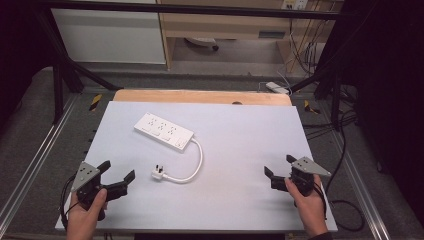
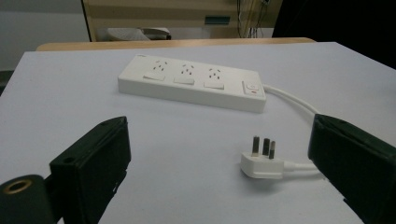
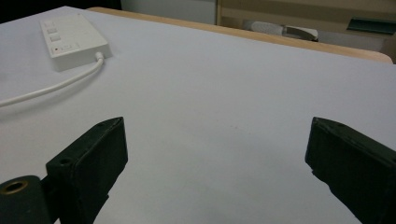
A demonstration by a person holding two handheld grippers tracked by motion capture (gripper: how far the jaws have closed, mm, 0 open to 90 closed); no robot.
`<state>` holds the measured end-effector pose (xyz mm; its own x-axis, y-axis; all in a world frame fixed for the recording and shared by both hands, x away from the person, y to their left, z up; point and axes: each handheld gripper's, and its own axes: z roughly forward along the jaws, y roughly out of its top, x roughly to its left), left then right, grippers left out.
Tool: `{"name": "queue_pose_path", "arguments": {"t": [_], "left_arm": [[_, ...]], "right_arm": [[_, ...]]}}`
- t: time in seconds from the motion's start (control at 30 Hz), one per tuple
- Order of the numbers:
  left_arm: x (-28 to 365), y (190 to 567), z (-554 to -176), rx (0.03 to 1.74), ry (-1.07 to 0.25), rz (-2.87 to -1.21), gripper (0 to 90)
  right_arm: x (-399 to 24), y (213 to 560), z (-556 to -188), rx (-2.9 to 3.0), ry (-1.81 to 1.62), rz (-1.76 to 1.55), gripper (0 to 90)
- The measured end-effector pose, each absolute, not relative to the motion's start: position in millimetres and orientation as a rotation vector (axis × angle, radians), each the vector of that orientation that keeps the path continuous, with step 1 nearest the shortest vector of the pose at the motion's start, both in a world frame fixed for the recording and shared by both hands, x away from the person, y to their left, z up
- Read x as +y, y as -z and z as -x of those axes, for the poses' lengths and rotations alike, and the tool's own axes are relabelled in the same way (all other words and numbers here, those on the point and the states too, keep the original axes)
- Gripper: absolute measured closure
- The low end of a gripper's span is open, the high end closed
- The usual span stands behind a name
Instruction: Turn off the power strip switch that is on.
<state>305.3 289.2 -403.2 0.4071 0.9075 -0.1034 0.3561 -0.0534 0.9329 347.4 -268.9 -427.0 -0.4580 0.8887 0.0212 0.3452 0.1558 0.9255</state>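
A white table (image 1: pixel 240 200) covers most of the high view, with a strip of bare wood (image 1: pixel 200 96) along its far edge. On the far left-of-centre part of the white surface lies a white power strip (image 1: pixel 163 131), set at a slant. It has three sockets in a row, each with a flat switch in front of it, and a further switch with a small red mark at the cable end. There is a faint mark at its far corner in the left gripper view, too small to read, and no other writing can be made out. A white cable (image 1: pixel 198 159) leaves the strip's near right end and curls round to a white plug (image 1: pixel 158 174), which lies on the table with its pins up, well apart from the strip.

The left gripper (image 1: pixel 118 176) is held at the near left corner of the table, jaws spread wide with nothing between them, pointing toward the plug, near it but not touching. The right gripper (image 1: pixel 276 171) is held at the near right edge, jaws likewise wide apart and empty, well away from the plug and strip.
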Motion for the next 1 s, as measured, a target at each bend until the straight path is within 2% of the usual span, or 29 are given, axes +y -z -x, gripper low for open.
{"name": "queue_pose_path", "arguments": {"t": [0.57,1.0], "left_arm": [[284,397,-308,1.12,-0.685,-1.612,5.9],[293,391,-319,1.17,-0.593,-1.529,5.0]], "right_arm": [[-265,430,-347,1.91,-1.265,-1.213,4.4],[-259,429,-345,1.946,-1.303,-1.173,2.4]]}}
